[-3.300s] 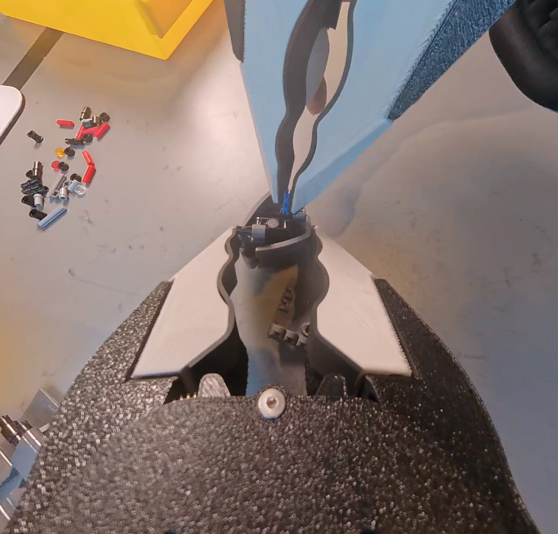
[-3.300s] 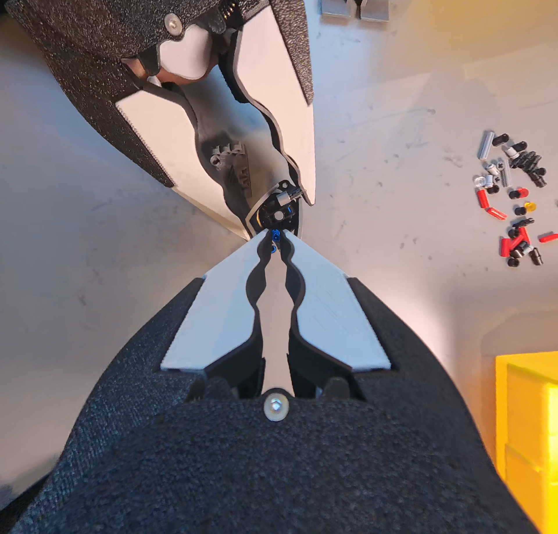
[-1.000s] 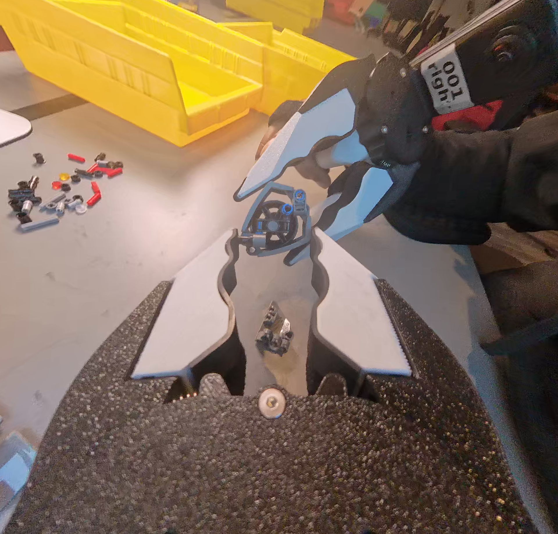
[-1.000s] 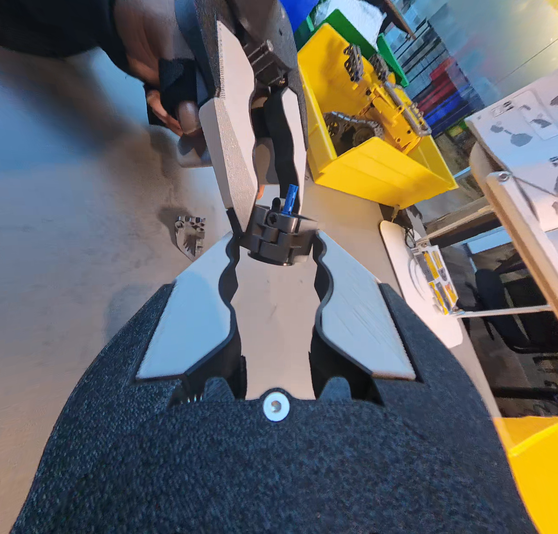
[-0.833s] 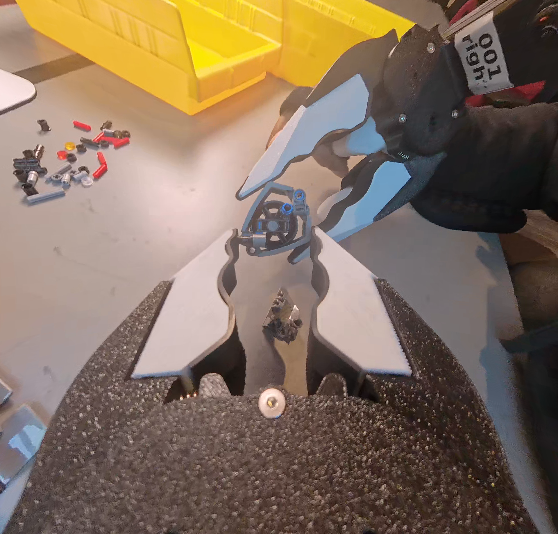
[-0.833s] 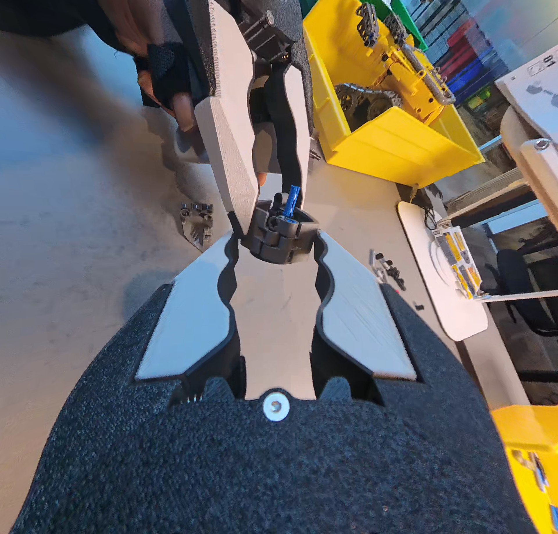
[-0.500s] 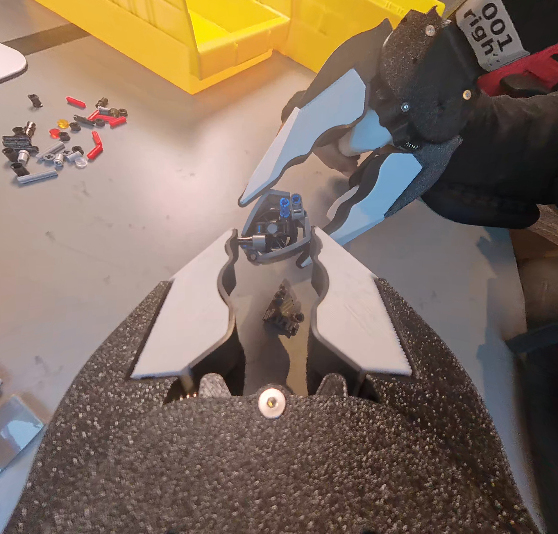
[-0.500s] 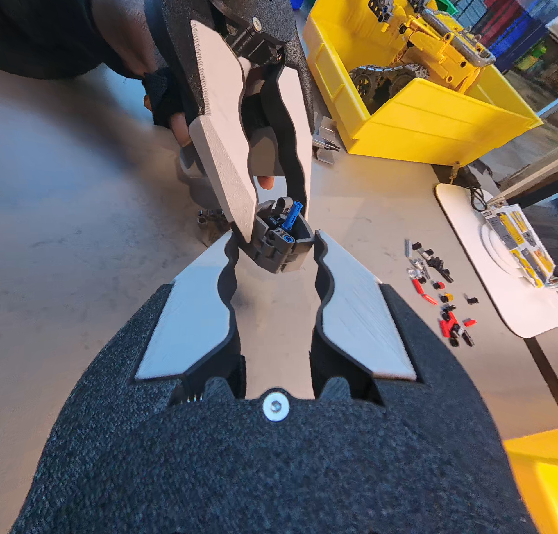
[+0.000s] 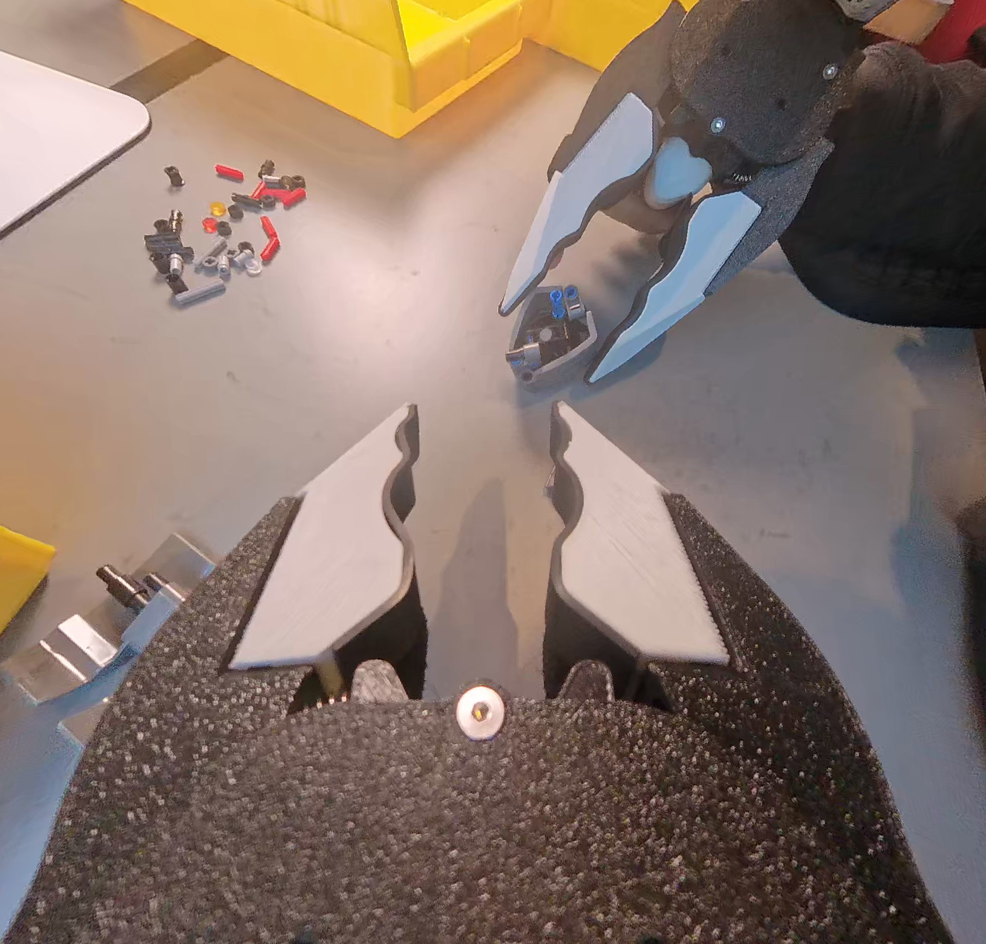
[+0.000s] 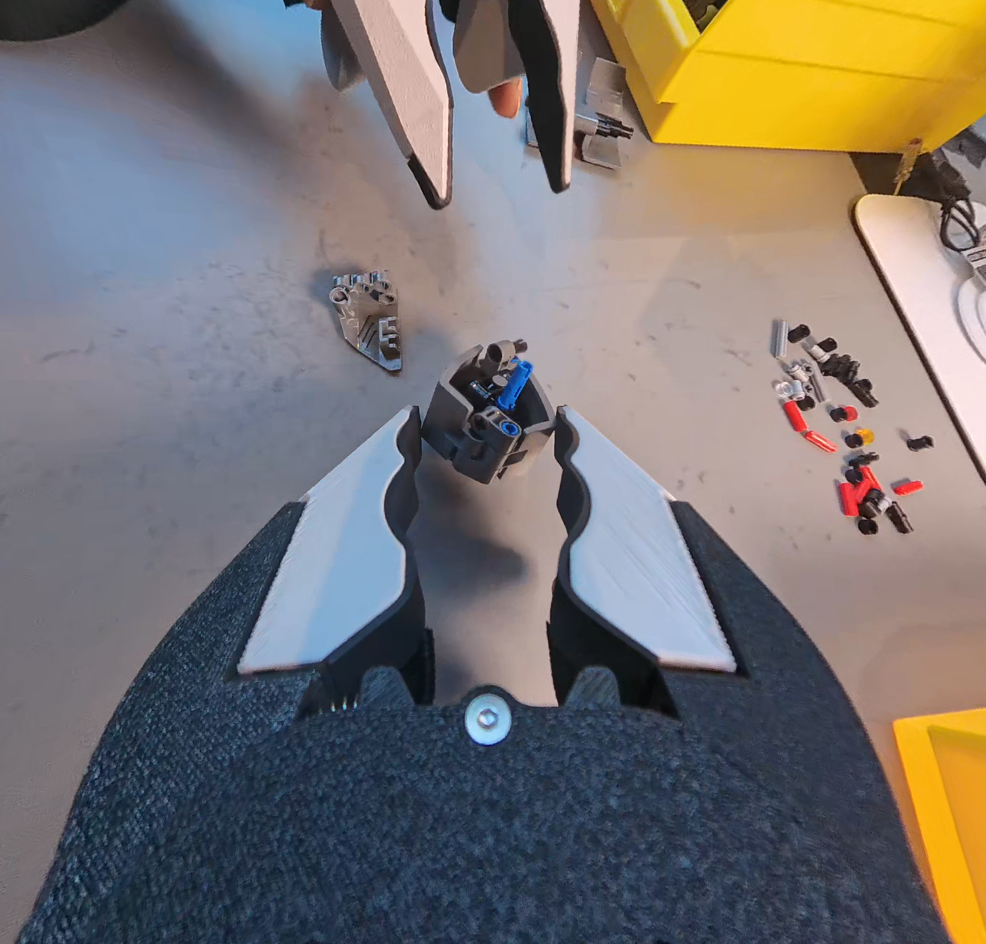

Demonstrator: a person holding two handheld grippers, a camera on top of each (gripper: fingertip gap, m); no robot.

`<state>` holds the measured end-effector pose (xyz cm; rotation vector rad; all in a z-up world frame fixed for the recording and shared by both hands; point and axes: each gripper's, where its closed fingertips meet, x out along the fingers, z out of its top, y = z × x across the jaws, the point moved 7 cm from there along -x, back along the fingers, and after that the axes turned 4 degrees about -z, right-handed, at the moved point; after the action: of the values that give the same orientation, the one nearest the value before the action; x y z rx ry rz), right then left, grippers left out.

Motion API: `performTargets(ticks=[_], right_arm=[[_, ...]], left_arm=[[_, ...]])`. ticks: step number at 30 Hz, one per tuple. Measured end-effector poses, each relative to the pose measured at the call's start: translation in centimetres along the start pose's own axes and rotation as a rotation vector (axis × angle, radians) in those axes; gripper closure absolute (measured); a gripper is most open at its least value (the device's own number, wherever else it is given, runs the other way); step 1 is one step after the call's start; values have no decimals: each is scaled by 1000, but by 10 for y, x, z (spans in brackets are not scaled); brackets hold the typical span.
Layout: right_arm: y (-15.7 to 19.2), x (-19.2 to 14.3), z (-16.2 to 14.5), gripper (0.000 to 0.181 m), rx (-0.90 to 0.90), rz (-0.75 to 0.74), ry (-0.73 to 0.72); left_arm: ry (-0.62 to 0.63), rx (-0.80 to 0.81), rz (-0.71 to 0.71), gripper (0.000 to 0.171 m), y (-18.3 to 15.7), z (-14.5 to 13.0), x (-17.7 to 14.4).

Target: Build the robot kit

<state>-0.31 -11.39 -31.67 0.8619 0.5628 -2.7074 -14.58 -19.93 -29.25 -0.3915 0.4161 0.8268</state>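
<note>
Straddling one grey assembly (image 10: 483, 422), right gripper (image 10: 484, 417) apparently spread, perhaps touching.

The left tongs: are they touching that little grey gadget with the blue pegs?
Apart. In the left wrist view the left tongs stand open, with bare table between their tips and the grey gadget.
</note>
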Motion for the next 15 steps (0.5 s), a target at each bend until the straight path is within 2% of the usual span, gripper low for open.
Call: performTargets(ticks=[8, 13, 15], right_arm=[[3, 2, -4, 131, -20, 13, 41], [3, 2, -5, 130, -9, 19, 55], [3, 2, -5, 129, -6, 19, 54]], left_arm=[[174, 90, -172, 126, -23, -20, 9], [258, 170, -184, 131, -33, -30, 20], [287, 206, -164, 137, -34, -33, 23]])
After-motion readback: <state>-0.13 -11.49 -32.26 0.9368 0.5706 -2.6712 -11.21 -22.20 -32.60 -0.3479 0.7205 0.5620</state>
